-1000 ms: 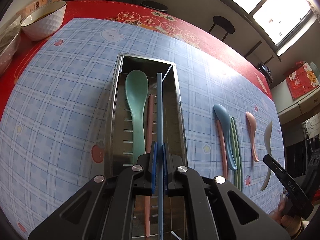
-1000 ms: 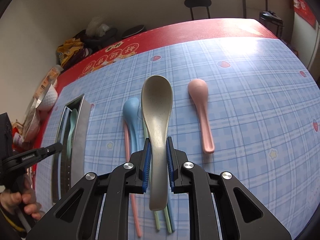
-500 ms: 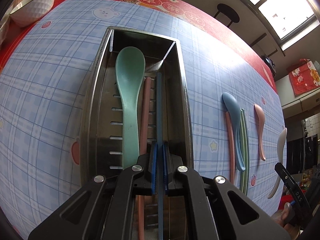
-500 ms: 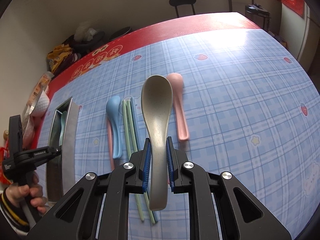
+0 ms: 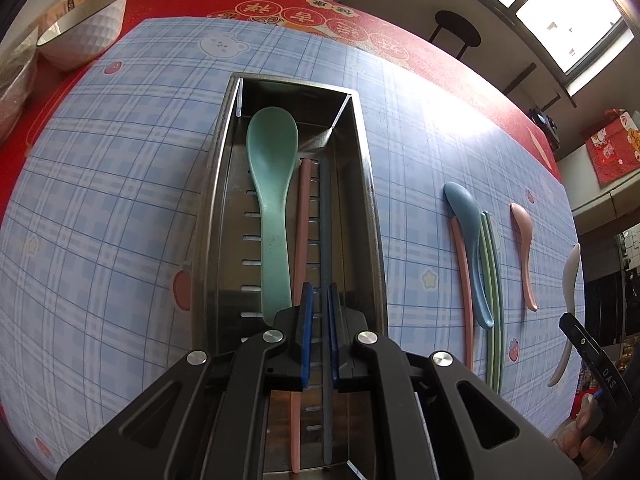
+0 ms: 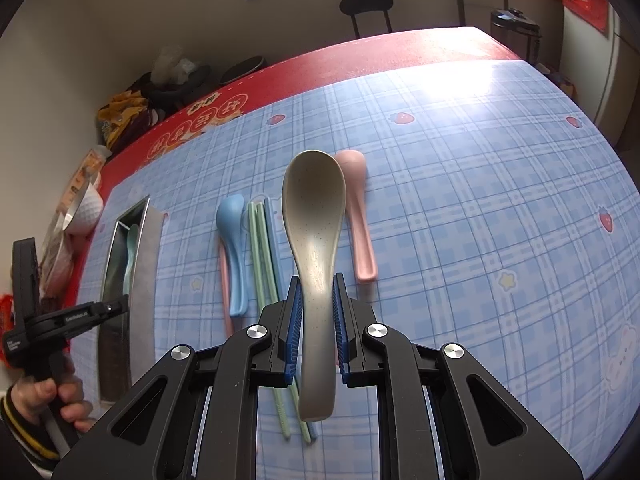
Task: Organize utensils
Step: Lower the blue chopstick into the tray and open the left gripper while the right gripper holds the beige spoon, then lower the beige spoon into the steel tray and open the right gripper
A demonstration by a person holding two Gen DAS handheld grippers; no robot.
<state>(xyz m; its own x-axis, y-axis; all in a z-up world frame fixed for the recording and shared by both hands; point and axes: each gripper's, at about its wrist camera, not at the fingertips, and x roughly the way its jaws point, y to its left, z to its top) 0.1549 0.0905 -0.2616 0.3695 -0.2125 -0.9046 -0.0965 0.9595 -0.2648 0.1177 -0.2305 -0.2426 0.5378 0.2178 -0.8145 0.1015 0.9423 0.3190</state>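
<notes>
A steel utensil box (image 5: 366,184) lies on the blue checked cloth and holds a green spoon (image 5: 272,184), a pink chopstick (image 5: 302,224) and a dark blue chopstick (image 5: 326,224). My left gripper (image 5: 319,300) hovers over the box's near end, its jaws slightly apart and free of the blue chopstick. My right gripper (image 6: 316,292) is shut on a beige spoon (image 6: 314,216), held above the cloth. On the cloth lie a blue spoon (image 6: 232,236), green chopsticks (image 6: 262,256), a pink chopstick (image 6: 225,280) and a pink spoon (image 6: 358,216). The box also shows in the right wrist view (image 6: 146,264).
A white bowl (image 5: 86,28) stands at the far left on the red table edge (image 5: 360,16), next to a plastic bag (image 5: 12,76). A black stool (image 6: 366,4) stands beyond the table.
My left gripper has let go of the dark blue chopstick, which now lies in the box, and has pulled back. My right gripper has carried the beige spoon leftward towards the box.
</notes>
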